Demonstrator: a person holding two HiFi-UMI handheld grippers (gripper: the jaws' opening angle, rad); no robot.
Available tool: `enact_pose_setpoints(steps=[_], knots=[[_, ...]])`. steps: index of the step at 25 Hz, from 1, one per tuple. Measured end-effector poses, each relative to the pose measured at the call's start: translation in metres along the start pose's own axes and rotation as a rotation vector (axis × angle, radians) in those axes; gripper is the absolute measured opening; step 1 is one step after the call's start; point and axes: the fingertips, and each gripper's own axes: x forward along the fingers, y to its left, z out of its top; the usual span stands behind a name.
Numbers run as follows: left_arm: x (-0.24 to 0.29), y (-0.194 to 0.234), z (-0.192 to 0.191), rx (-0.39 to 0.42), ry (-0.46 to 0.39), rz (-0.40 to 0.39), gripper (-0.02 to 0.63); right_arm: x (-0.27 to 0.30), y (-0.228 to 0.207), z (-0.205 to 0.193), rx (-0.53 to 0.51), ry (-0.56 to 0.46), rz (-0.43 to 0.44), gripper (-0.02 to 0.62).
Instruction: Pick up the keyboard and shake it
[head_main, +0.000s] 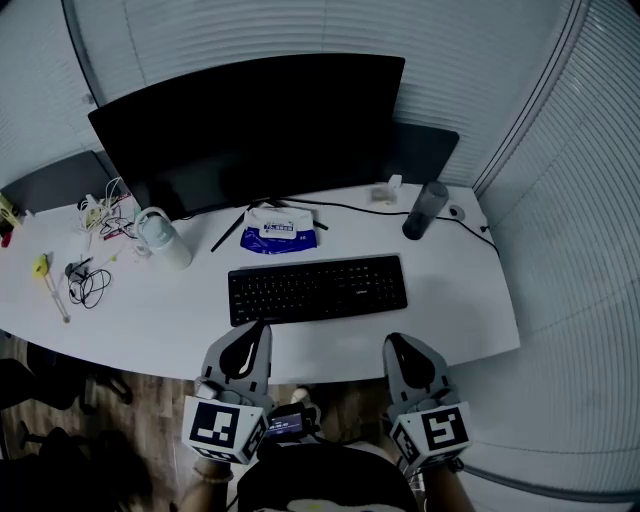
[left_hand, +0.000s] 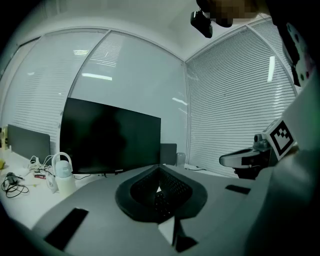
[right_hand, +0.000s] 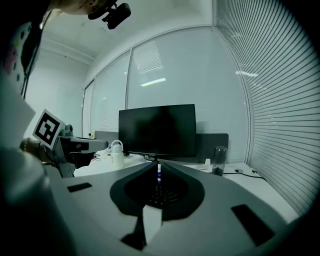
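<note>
The keyboard (head_main: 317, 289) lay flat on the white desk (head_main: 455, 300), directly ahead of both grippers, its long axis running left to right and roughly parallel to the desk's near edge. The left gripper (head_main: 258, 332) pointed at the keyboard's left end and the right gripper (head_main: 396, 345) at its right end. Both hung at the desk's front edge, close to the keyboard but not touching it. The left tip seemed slightly the nearer, though the steep head view made that hard to judge. Each gripper's jaws were pressed together with nothing between them, so both would need to spread before taking the keyboard's two short ends. Behind the keyboard sat a pack of wipes (head_main: 281, 230) and, further back, a wide dark monitor (head_main: 250, 130). A white bottle (head_main: 163, 238) stood to the left and a dark tumbler (head_main: 425, 210) to the right, both well clear of a straight lift. Loose cables (head_main: 85, 280) lay at the far left. Window blinds (head_main: 590, 200) closed the room on the right, and wooden floor (head_main: 130, 400) showed below the desk.
</note>
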Motion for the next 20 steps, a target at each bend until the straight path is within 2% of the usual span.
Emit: enact_pose_setpoints(steps=[9, 15, 20], knots=[[0.024, 0.045, 0.007, -0.019, 0.01, -0.034, 0.017, 0.042, 0.018, 0.021, 0.003, -0.011, 0.048, 0.043], [0.03, 0.061, 0.002, -0.008, 0.026, -0.024, 0.017, 0.053, 0.016, 0.012, -0.05, 0.031, 0.002, 0.043], [0.033, 0.07, 0.0, -0.037, 0.042, -0.02, 0.017, 0.058, 0.014, 0.012, -0.04, 0.026, 0.007, 0.043]])
